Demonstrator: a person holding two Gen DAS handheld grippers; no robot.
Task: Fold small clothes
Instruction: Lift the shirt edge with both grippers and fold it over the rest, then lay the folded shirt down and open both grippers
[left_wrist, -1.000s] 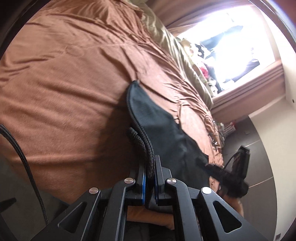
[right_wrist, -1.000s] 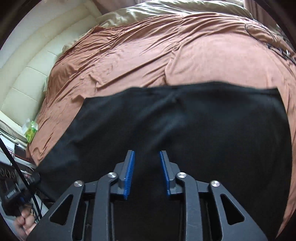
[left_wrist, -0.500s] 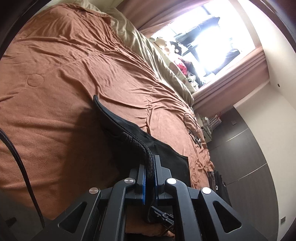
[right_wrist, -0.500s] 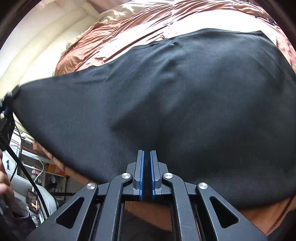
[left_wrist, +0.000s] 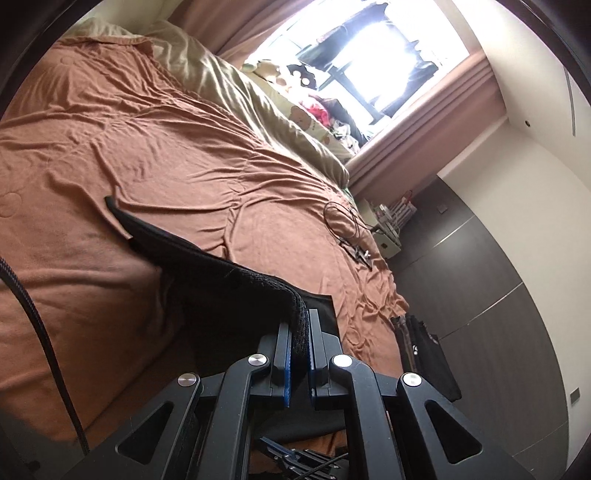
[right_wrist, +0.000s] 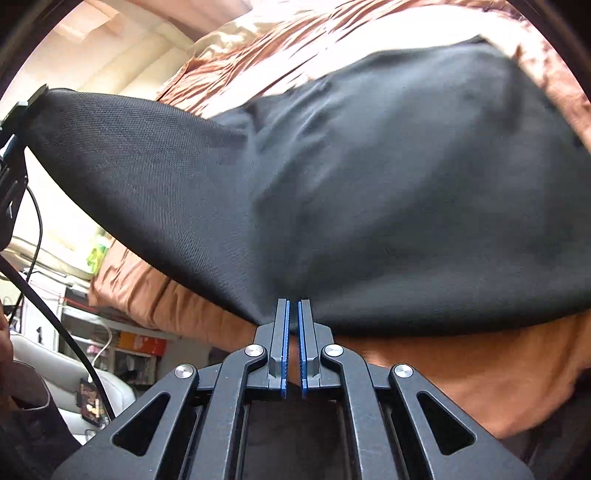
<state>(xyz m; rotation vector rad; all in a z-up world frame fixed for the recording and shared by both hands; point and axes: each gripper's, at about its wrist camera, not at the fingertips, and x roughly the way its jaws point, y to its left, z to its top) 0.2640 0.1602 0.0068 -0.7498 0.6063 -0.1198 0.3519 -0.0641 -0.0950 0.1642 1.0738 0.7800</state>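
Note:
A black knit garment (right_wrist: 369, 192) hangs lifted over a brown bedspread (left_wrist: 110, 147). My right gripper (right_wrist: 293, 306) is shut on the garment's near hem. My left gripper (left_wrist: 300, 325) is shut on another edge of the same garment (left_wrist: 221, 280), which curves up from the bed into the jaws. In the right wrist view the left gripper (right_wrist: 14, 122) shows at the far left, holding the garment's stretched corner. The far part of the garment still rests on the bed.
Beige pillows and bedding (left_wrist: 236, 85) lie by a bright window (left_wrist: 388, 62). A thin cable (left_wrist: 347, 225) lies on the bed's far side. A black bag (left_wrist: 428, 354) stands beside the bed by a dark wardrobe (left_wrist: 480, 277). Shelves and clutter (right_wrist: 122, 343) sit past the bed's left edge.
The right gripper closed on the garment's hem and lifted it. Both grippers raised the near edge off the bed, and the left wrist view swung toward the window.

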